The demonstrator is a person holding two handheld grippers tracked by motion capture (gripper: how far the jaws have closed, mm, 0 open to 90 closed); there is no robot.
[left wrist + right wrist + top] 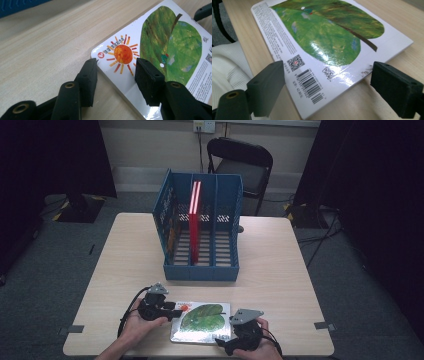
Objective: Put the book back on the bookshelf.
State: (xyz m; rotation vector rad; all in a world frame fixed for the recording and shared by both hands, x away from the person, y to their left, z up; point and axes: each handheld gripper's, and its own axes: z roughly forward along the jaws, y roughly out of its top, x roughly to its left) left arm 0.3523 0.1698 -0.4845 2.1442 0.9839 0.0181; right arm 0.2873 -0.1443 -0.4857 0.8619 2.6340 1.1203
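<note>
Table between book (202, 322) and rack (201, 232): bare, passable.
Rack middle slot: red book (194, 222) upright at its left divider.
Right slot: free.

One picture book (201, 322) lies flat at the counter's (280, 265) near edge. One blue file rack (202, 227) with three compartments stands toward the far edge, holding one red book (194, 222). One black chair (243, 167) stands beyond.

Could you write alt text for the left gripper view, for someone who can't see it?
A picture book with a big green leaf and an orange sun on its cover lies flat on a pale wooden table. The left tool has its two black jaws set astride the book's near corner, one off its edge and one over the cover.
</note>
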